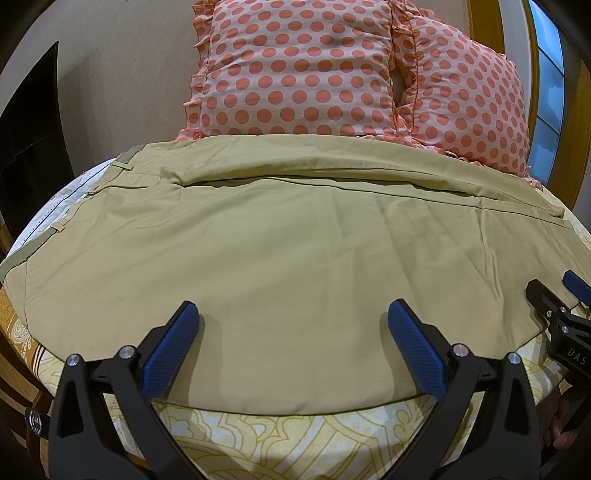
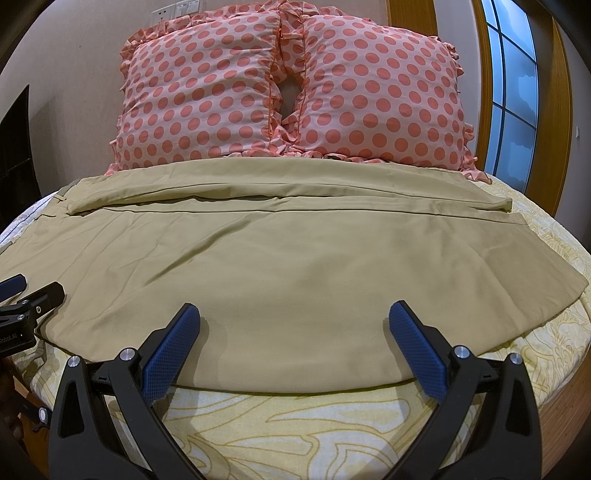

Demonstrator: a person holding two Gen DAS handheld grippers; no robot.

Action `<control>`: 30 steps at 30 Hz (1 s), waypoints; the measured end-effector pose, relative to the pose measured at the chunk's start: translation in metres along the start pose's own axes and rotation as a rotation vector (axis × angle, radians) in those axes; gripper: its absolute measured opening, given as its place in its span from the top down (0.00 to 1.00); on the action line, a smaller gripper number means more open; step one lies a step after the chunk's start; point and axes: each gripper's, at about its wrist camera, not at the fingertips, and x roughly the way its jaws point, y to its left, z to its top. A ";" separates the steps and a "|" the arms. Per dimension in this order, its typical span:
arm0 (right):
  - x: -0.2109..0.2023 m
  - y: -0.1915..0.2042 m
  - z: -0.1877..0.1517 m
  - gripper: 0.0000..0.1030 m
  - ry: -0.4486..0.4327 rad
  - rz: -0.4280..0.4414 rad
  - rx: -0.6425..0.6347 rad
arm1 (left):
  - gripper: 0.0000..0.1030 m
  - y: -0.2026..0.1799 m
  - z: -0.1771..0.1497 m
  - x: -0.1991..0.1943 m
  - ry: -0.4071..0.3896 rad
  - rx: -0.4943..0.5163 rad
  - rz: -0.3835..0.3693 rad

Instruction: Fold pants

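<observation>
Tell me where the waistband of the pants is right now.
The waistband lies at the far left of the khaki pants in the left wrist view, on the bed's left edge, with the polka-dot pillows behind and to its right.

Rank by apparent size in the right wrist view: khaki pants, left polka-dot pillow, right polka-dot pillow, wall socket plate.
1. Khaki pants
2-3. Left polka-dot pillow and right polka-dot pillow: look alike, no ranking
4. White wall socket plate
</observation>
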 end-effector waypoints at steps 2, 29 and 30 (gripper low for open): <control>0.000 0.000 0.000 0.01 0.000 0.000 0.000 | 0.02 0.000 0.000 0.000 0.000 0.000 0.000; 0.000 -0.001 0.000 0.01 0.007 0.008 -0.003 | 0.02 0.000 0.000 0.000 -0.001 0.001 0.000; -0.002 0.002 0.002 0.01 0.011 0.010 -0.007 | 0.02 0.000 0.000 0.000 -0.002 0.001 0.000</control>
